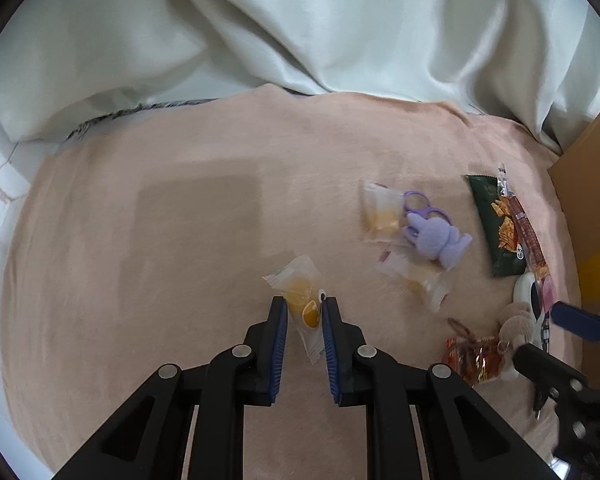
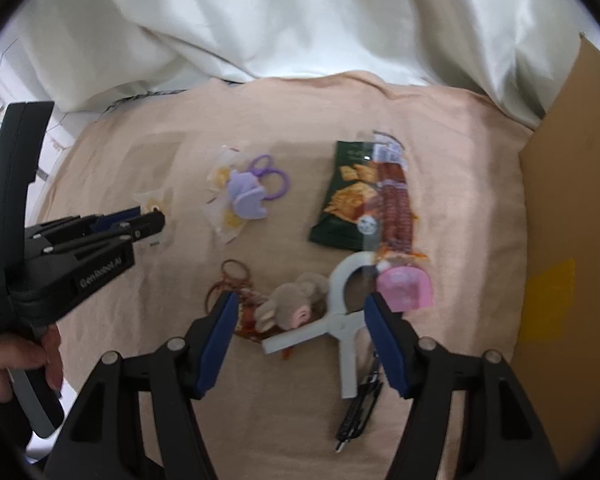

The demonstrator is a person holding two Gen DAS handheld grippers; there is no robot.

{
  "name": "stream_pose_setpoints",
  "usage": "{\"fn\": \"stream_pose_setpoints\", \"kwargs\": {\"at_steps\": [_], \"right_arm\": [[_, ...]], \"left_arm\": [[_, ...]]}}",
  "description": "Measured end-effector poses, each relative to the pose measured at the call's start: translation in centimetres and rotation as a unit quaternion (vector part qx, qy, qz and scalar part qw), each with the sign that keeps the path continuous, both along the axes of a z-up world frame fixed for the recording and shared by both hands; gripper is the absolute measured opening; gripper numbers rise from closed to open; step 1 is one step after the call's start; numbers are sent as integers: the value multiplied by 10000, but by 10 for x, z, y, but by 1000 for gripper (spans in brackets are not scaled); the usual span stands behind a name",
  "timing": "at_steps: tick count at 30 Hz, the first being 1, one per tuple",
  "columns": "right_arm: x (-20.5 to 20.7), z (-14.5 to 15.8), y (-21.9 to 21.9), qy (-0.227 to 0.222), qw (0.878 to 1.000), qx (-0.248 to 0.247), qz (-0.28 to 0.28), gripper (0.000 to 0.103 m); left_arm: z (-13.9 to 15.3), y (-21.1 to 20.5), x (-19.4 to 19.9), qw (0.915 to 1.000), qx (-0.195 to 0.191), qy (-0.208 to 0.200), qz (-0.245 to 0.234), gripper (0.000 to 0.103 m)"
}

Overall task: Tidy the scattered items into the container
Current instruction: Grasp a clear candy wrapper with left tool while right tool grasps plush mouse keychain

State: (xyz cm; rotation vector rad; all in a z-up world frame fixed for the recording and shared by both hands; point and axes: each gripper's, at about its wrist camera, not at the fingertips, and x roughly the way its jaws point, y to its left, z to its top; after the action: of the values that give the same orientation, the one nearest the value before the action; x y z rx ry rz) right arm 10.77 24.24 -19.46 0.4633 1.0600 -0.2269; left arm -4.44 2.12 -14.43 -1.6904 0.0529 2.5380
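Purple plush toy, peach cloth

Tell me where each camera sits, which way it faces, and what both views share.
Left wrist: on the left claw, looking steeply down at the pink blanket; its pads pinch a clear yellow snack packet.
Right wrist: on the right claw, looking down over the white clip and plush toy; a hand shows at left.
Shared: purple scissors, green snack bag, cardboard box.
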Motion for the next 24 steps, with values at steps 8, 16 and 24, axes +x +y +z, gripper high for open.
{"fn": "stream_pose_setpoints", "kwargs": {"at_steps": [8,16,24], "right_arm": [[18,-17,14,288,9994,-130,130,40],[11,-5,7,38,10000,9,-7,33],[-6,65,-1,-704,9975,17,-69,33]], "left_arm": [[2,-12,4,10000,0,6,52,19],[16,-13,8,9999,82,71,111,19],[61,-12,12,9985,421,232,271,19]]}}
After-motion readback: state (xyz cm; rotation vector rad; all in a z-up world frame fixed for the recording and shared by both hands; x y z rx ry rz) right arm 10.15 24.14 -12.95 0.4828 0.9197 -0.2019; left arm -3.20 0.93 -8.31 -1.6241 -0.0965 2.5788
